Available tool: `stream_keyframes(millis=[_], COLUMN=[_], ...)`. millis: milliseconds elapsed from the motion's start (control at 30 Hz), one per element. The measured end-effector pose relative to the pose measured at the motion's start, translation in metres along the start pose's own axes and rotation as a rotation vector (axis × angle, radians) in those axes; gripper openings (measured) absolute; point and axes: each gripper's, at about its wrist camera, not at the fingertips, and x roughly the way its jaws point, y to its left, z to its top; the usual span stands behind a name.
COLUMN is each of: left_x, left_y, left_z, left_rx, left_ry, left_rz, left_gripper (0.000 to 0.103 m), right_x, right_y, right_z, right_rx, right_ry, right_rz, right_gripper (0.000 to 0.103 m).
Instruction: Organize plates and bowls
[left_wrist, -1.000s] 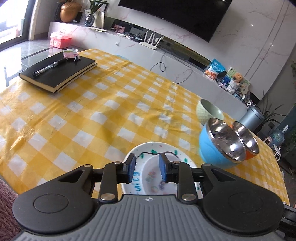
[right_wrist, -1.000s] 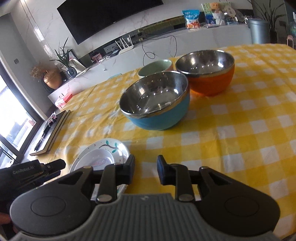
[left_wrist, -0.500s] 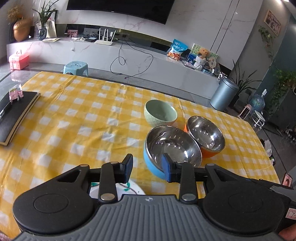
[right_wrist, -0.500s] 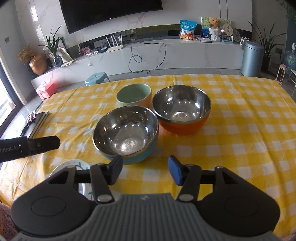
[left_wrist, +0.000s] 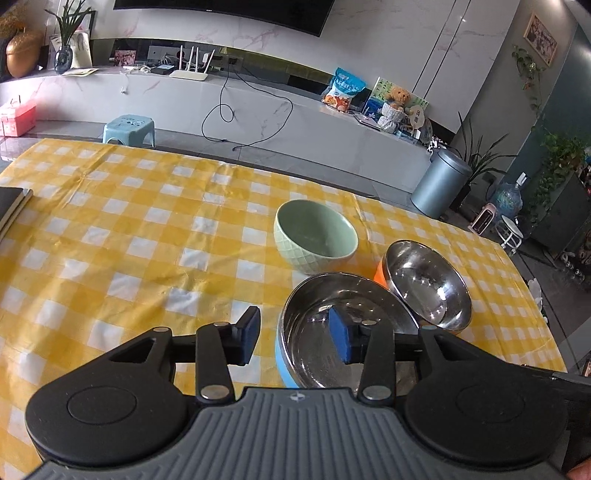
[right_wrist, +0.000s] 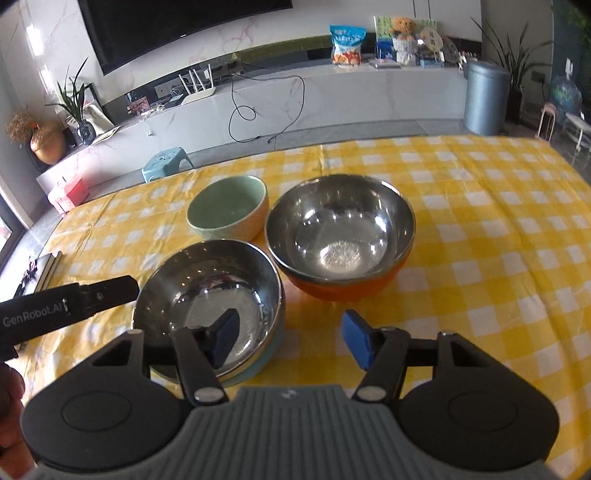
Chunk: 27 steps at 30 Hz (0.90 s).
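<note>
Between both grippers' parted, empty fingers (left_wrist: 249, 334), left opening, right closing, the blue bowl (left_wrist: 325, 332) looks light, slick; grip its rim.

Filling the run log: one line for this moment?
left gripper: opening, astride blue bowl rim | right gripper: closing, empty | orange bowl, green bowl: untouched
</note>
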Motion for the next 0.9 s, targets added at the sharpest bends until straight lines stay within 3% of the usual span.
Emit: stream_keyframes(millis=[267,467,567,700,800,900], left_x=[0.02,0.024,0.025,0.024,0.022,0.02], left_y=[0.002,-0.005,-0.008,-0.008,-0.008,-0.007], left_z=[-0.003,-0.007,-0.009,-0.009,-0.009,-0.009], left_rx=[-0.015,0.011,0.031,0.043,0.05,0.049], left_ry=[0.044,0.054,0.057,0.056,0.053,0.053], left_rz=[0.002,-0.014,-0.005,0.006,0.013,0.008], left_gripper=[0.048,0.047,0.04,0.031,0.019,0.015], right_x=[0.016,0.025,0.027,0.025,0.023,0.022], right_y=[-0.004,-0.009,-0.01,-0.007,-0.003,-0.001], right_z=[0.0,-0.002,-0.004,-0.005,-0.006,-0.007], right_rx=[0.067,0.11,0.126,0.12,0.106,0.09], right_ry=[0.032,0.068,0.075,0.075,0.075,0.071], right_rz=[0.053,0.068,0.078,0.097,0.1,0.079], right_gripper=[0.057,0.046,0.041,0.026,0.017,0.016])
